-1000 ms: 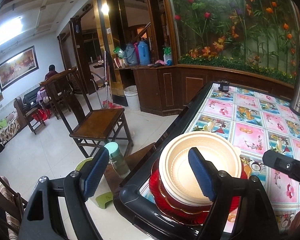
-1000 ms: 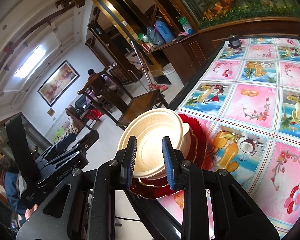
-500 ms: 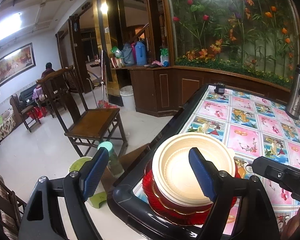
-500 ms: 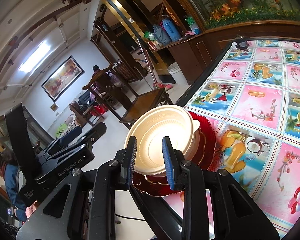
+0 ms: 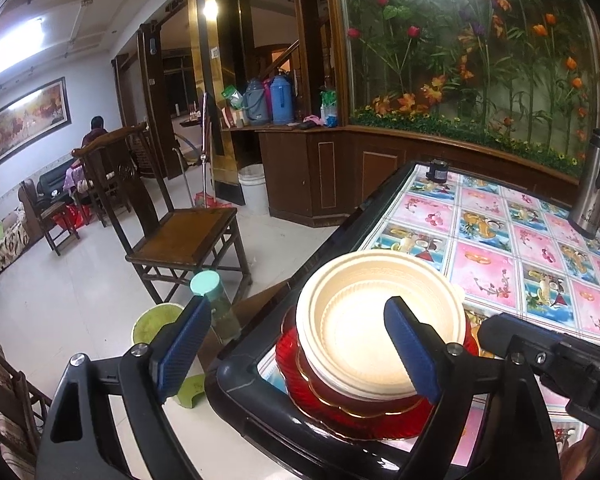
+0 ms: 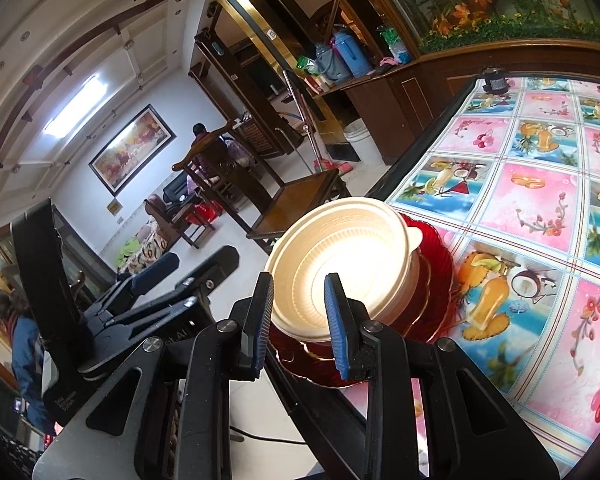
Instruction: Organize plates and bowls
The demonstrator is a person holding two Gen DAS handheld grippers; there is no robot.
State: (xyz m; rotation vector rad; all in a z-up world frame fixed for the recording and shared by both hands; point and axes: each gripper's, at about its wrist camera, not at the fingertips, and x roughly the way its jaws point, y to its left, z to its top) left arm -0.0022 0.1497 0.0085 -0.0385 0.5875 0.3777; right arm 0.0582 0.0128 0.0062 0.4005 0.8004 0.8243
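- A stack of cream bowls (image 5: 374, 332) is seen nested on a pile of red plates (image 5: 356, 412), at the near corner of the surface (image 5: 512, 248), just inside its dark raised rim.
- The surface is covered with a cloth of pink and blue fruit-and-flower squares.
- The left claw (image 5: 296, 350) is seen with its blue pads wide apart and still opening; nothing is pressed by them. One pad is over the floor beyond the corner, the other is in front of the bowls' right side.
- The right claw (image 6: 298, 320) is held with a narrow gap between its pads. The near rim of the cream bowls (image 6: 340, 268) is seen through that gap, but no grip on it can be made out, and the pads appear to hang short of it.
- In the right wrist view, the left claw (image 6: 188, 268) is seen to the left, off the corner.
- A steel flask (image 5: 594, 184) stands upright at the far right of the surface, well apart from the stack.
- A wooden chair (image 5: 172, 224) and a bottle with a teal cap (image 5: 214, 300) are on the floor beside the corner.
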